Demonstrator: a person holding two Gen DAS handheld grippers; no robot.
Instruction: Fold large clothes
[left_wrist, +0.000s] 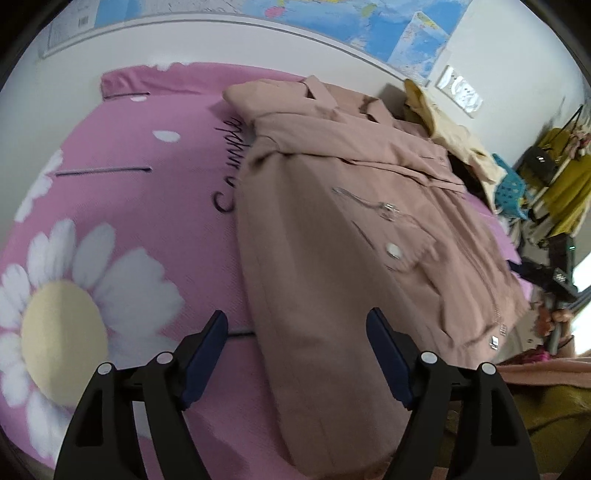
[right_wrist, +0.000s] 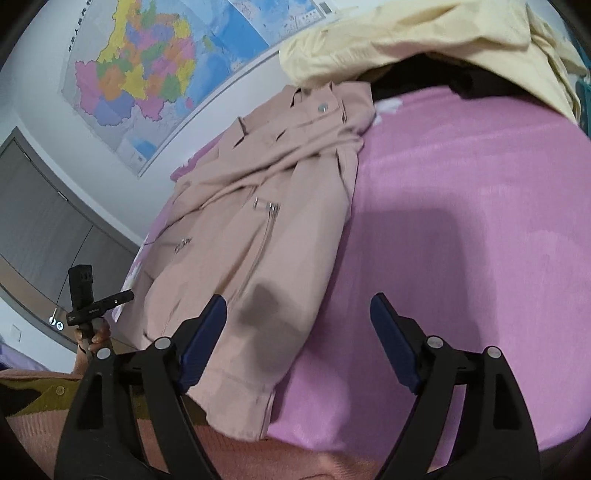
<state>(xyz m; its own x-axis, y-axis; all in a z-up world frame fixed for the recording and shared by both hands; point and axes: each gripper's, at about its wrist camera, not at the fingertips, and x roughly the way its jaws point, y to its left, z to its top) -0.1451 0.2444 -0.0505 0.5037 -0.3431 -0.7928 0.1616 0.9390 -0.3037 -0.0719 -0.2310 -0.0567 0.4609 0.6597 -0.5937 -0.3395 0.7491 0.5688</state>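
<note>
A dusty pink jacket with zips and snap buttons lies spread on the pink bed sheet, collar toward the wall, sleeves folded in over the body. My left gripper is open and empty, hovering over the jacket's hem at its left edge. In the right wrist view the same jacket lies left of centre. My right gripper is open and empty above the jacket's lower right edge and the sheet. The left gripper's handle and camera show at the far left there.
A pale yellow garment and dark clothes are piled at the bed's head end; the pile also shows in the left wrist view. A map hangs on the wall. Cluttered shelves stand beside the bed. Grey wardrobe doors stand at left.
</note>
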